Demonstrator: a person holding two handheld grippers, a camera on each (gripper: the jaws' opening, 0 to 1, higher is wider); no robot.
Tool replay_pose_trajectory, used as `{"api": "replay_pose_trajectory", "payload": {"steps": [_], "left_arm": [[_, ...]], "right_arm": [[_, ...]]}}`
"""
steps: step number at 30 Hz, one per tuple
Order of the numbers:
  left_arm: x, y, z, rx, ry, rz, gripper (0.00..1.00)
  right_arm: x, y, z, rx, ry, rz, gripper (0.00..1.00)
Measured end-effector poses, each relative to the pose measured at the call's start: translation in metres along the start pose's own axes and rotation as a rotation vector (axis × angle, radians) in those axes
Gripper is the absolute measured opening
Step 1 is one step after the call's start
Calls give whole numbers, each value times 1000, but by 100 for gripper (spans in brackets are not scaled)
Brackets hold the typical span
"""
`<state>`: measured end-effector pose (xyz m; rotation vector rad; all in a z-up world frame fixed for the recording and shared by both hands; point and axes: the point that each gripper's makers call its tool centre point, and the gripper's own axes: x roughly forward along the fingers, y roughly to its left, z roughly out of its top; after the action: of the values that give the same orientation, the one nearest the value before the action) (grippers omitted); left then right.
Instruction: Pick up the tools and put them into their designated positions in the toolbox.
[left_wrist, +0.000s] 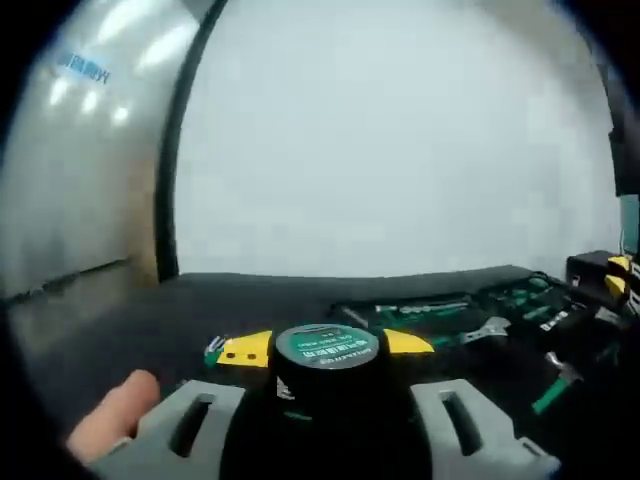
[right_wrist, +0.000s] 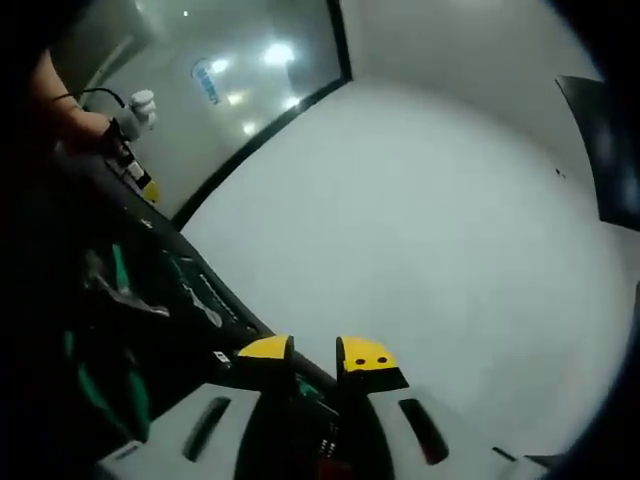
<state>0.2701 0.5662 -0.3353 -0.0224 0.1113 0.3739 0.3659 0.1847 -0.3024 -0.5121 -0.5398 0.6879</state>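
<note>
My left gripper (left_wrist: 326, 346) is shut on a round black tool with a green label (left_wrist: 326, 347), which sits between the yellow fingertips (left_wrist: 245, 348). The open black toolbox (left_wrist: 470, 300) lies beyond to the right, with green-handled tools (left_wrist: 552, 392) and a silver wrench (left_wrist: 488, 330) in its slots. In the right gripper view, the toolbox (right_wrist: 90, 330) runs along the left with green tools (right_wrist: 118, 270) and a wrench (right_wrist: 203, 295). My right gripper (right_wrist: 316, 356) holds its yellow fingertips (right_wrist: 370, 358) close together, and a slim dark tool (right_wrist: 318, 420) with green and red marks sits between the jaws.
A dark tabletop (left_wrist: 150, 320) carries the toolbox, in front of a plain white wall (left_wrist: 400, 140) and a glass panel (left_wrist: 80, 150). A finger (left_wrist: 115, 415) shows beside my left gripper. A person's hand (right_wrist: 75, 125) is at the upper left of the right gripper view.
</note>
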Motion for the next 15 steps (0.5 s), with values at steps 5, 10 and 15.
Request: {"api": "replay_pose_trajectory", "payload": {"steps": [5,10,15], "left_arm": [[3,-26,-17,20,54,1,34],[9,-57,-31,1,124,-23,33],[5,-99,-31,-7,134,-89,33]], "right_arm": [[0,4,1,-34,-3,6,16],[-1,2,1,-24,-2,5,16],[-1,3,0,-29,-3,8,16]]}}
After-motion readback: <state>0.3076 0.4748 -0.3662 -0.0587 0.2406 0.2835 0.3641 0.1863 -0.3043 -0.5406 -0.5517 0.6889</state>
